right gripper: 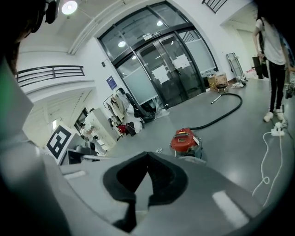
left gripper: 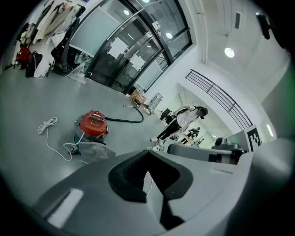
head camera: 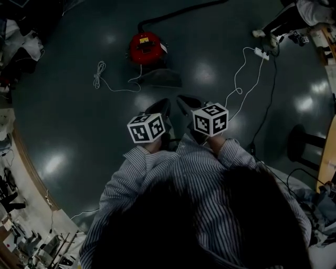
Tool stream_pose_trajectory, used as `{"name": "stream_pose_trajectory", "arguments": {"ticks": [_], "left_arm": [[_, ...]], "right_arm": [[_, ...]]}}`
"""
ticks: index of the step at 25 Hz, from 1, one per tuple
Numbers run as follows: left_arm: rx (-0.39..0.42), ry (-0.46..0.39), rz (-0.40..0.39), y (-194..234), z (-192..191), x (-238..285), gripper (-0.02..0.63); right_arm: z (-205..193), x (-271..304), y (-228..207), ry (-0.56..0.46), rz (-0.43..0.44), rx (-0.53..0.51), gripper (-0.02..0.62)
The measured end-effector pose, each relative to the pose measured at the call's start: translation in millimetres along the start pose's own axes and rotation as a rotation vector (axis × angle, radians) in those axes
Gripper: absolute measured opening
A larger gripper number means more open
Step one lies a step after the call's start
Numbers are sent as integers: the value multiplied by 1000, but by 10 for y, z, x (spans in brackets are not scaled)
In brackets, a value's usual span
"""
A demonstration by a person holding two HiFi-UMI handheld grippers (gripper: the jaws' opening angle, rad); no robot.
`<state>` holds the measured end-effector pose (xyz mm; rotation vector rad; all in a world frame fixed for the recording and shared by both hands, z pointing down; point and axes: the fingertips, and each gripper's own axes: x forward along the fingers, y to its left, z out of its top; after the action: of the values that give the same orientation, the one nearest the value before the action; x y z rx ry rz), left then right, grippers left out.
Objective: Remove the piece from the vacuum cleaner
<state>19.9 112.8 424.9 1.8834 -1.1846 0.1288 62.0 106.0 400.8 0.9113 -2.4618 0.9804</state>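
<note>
A red canister vacuum cleaner [head camera: 145, 47] stands on the dark floor ahead of me, and its black hose [head camera: 178, 13] runs off to the upper right. A grey sheet-like piece [head camera: 160, 78] lies against its near side. Both grippers hang in front of the person's striped shirt, well short of the vacuum. The left gripper [head camera: 160, 107] is shut with nothing between its fingers, and so is the right gripper [head camera: 186, 101]. The left gripper view shows the vacuum [left gripper: 93, 124] beyond the shut left gripper [left gripper: 148, 154]. In the right gripper view the vacuum [right gripper: 183, 139] sits past the shut right gripper [right gripper: 147, 154].
A white cord [head camera: 100, 73] lies coiled left of the vacuum. At the right, a power strip [head camera: 261, 52] trails white cable toward me. A person [head camera: 286, 21] stands at the top right. A black stool [head camera: 302, 142] and a wooden table edge [head camera: 328, 152] stand at the right.
</note>
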Motion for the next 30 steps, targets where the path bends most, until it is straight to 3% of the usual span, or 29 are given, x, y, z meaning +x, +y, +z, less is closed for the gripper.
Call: {"name": "stream_pose_trajectory", "arguments": {"ticks": [4, 10, 15, 20, 27, 30], "left_arm": [[34, 25, -20, 238, 457, 200, 3], [52, 77, -44, 437, 749, 511, 5], [34, 118, -47, 536, 741, 710, 3], [11, 114, -21, 731, 735, 851, 3], [-27, 134, 11, 1238, 566, 1107, 5], [-4, 167, 10, 1475, 359, 1279, 5]], "right_arm": [[415, 384, -104, -26, -22, 21, 2], [703, 682, -266, -15, -64, 1, 2], [690, 822, -446, 5, -58, 86, 2], [571, 945, -675, 60, -77, 98, 2], [284, 1302, -1016, 154, -54, -1, 2], [98, 1526, -1184, 190, -47, -46, 2]]}}
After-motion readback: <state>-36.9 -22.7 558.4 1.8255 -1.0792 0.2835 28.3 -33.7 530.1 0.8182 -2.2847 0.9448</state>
